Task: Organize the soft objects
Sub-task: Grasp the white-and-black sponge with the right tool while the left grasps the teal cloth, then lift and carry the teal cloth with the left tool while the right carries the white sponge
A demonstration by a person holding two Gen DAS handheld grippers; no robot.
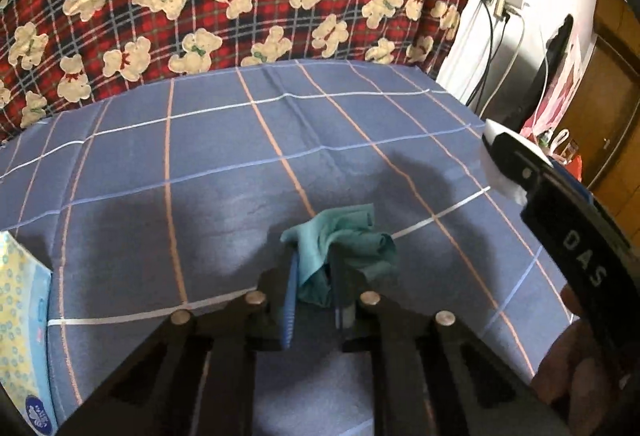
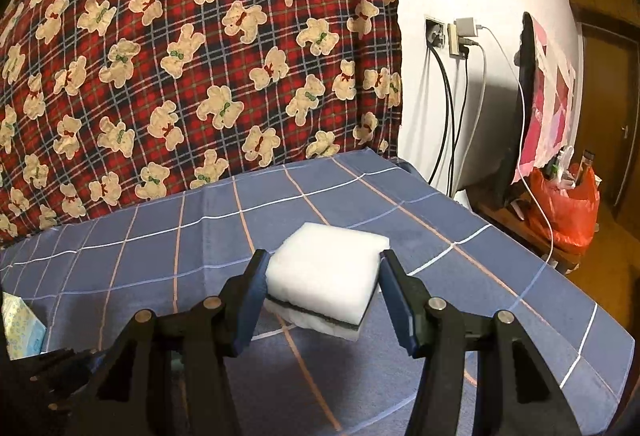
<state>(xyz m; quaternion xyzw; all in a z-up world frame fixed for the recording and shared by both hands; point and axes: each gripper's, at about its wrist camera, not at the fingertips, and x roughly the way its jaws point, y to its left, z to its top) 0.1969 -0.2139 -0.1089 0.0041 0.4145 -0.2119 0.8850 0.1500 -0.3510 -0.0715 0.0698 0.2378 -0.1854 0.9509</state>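
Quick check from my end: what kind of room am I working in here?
Most likely a home bedroom or living room. The work surface is draped in a blue checked sheet, a teddy-bear plaid blanket hangs behind it, and chargers are plugged into a wall socket beside a wooden door.

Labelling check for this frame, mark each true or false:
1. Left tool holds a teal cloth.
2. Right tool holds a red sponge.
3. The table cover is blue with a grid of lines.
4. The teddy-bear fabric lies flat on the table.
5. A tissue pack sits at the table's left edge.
1. True: the left tool is shut on the crumpled teal cloth.
2. False: the right tool grips a white sponge with a dark layer near its bottom.
3. True: blue table cover, orange and white lines.
4. False: the teddy-bear fabric hangs upright behind the table.
5. True: tissue pack, yellow and blue.
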